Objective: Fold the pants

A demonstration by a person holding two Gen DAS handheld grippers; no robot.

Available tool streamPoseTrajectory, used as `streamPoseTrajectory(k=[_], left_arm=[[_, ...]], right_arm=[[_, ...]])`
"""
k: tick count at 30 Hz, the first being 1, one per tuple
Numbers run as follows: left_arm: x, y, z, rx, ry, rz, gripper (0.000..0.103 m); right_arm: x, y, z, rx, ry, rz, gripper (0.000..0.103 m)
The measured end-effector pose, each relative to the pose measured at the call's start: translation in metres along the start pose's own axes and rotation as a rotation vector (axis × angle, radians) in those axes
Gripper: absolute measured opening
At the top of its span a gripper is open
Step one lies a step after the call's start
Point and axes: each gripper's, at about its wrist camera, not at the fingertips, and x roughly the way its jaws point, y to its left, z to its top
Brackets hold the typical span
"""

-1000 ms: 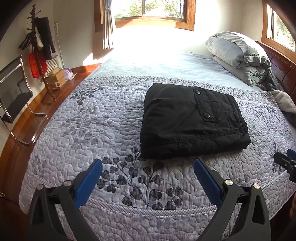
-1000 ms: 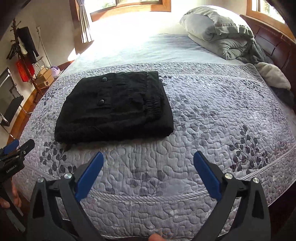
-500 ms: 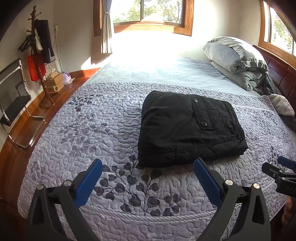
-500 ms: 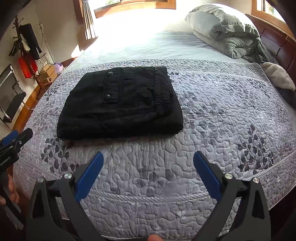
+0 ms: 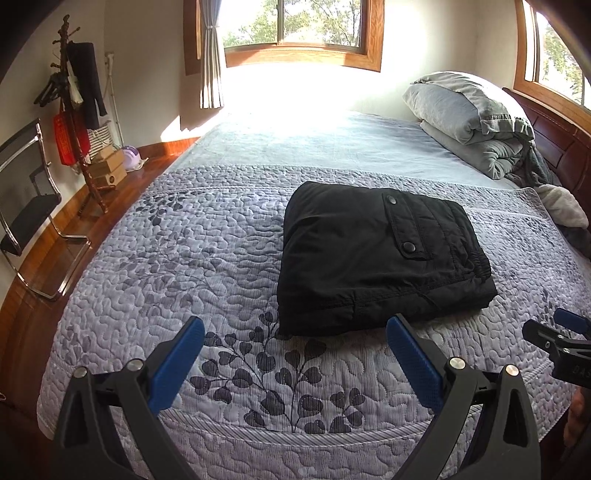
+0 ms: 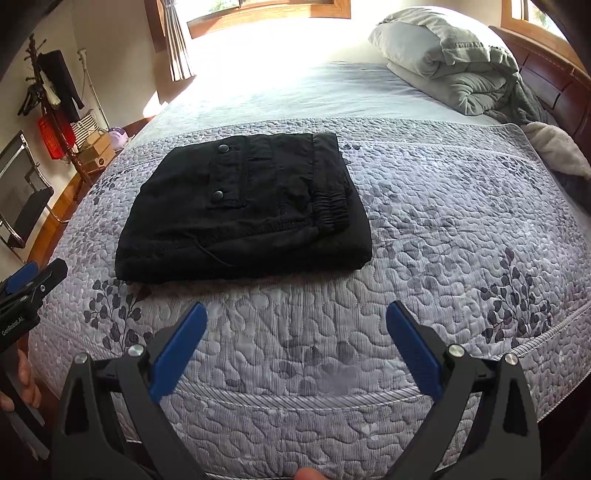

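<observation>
Sunlit bed [image 5: 155, 280] carries the folded black pants [image 5: 373, 258] mid-quilt. I hold the left hand-held gripper [image 5: 295, 354] and right hand-held gripper [image 6: 297, 343] spread wide, empty, short of the pants. Risk, in my judgement: snagging an edge would undo the fold.

Bright sun is pouring through the big wood-framed window [image 5: 295, 33] at twelve o'clock. A wide bed with a grey leafy quilt [image 5: 177, 266] is filling the room. A black metal chair [image 5: 26, 206] is standing at nine o'clock on the shiny brown wooden floor [image 5: 55, 251].
</observation>
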Motion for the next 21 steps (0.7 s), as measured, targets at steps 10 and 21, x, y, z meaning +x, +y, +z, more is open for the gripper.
streamPoseTrajectory(k=[10, 21], left_arm=[[-0.0006, -0.0015, -0.0001, 0.011, 0.000, 0.007, 0.099], [0.0003, -0.0013, -0.0005, 0.013, 0.002, 0.009, 0.099]], right_arm=[[0.0020, -0.0005, -0.0013, 0.001, 0.005, -0.001, 0.097], [0.0044, -0.0021, -0.0020, 0.005, 0.012, -0.004, 0.097]])
